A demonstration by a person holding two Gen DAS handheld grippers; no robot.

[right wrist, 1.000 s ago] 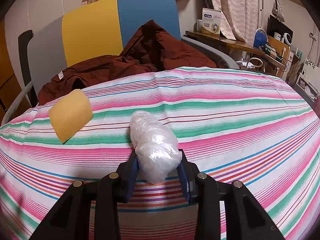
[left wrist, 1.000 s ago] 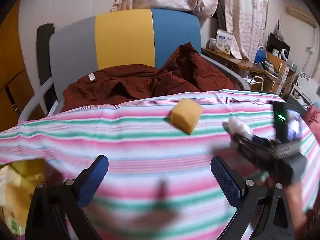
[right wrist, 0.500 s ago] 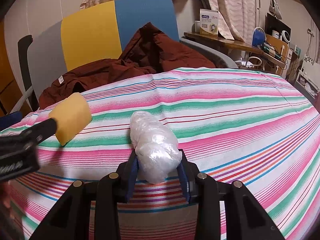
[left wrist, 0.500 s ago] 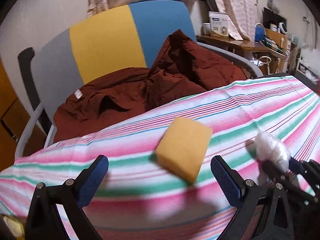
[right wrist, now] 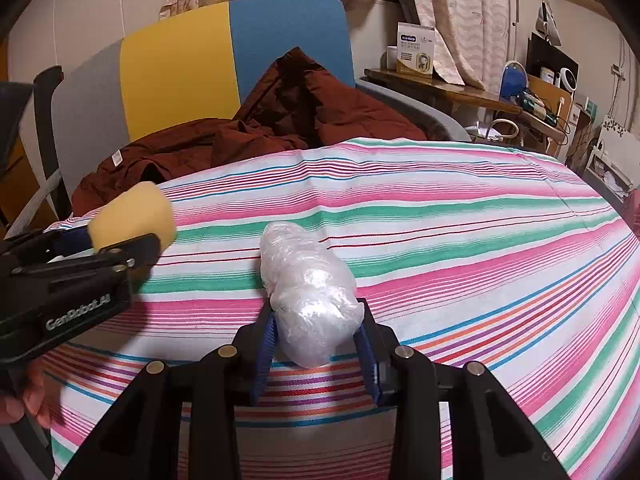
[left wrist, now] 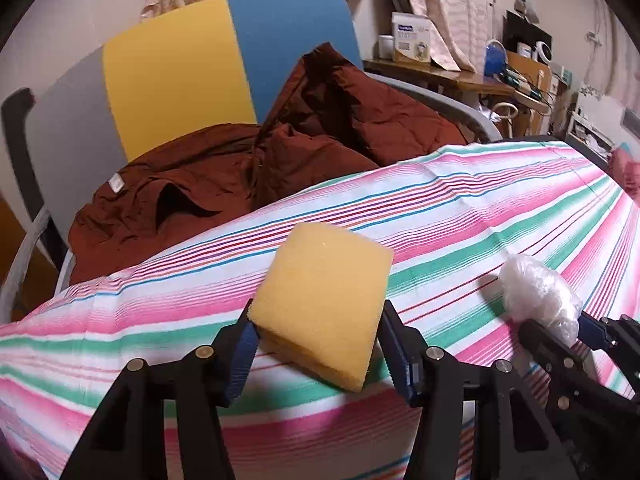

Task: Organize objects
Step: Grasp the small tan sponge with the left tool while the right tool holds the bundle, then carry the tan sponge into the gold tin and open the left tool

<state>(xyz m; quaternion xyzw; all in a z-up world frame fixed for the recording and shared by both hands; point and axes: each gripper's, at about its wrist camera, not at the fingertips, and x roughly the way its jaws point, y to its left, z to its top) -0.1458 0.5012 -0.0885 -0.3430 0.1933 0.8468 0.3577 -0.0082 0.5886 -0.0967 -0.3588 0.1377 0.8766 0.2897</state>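
1. Sponge (left wrist: 326, 300): a thick yellow block with a coarse, porous top face, soft rounded edges and a paler layer along its lower edge. It lies skewed on the striped cloth (left wrist: 480, 216), one corner pointing toward the camera.
2. The left gripper (left wrist: 320, 350) has the sponge between its blue pads (left wrist: 240, 356); its jaws are closing, and both pads touch the sponge's sides.
3. The crumpled clear plastic bundle (right wrist: 310, 292) is a glossy, wrinkled, whitish lump, longer than wide.
4. The right gripper (right wrist: 318, 342) is clamped on the bundle's near end; the far end rests on the cloth.
5. Sponge and bundle sit near each other, apart, the sponge to the left.
6. Behind the cloth, a brown garment (left wrist: 240, 172) lies on a grey, yellow and blue chair (left wrist: 172, 64).
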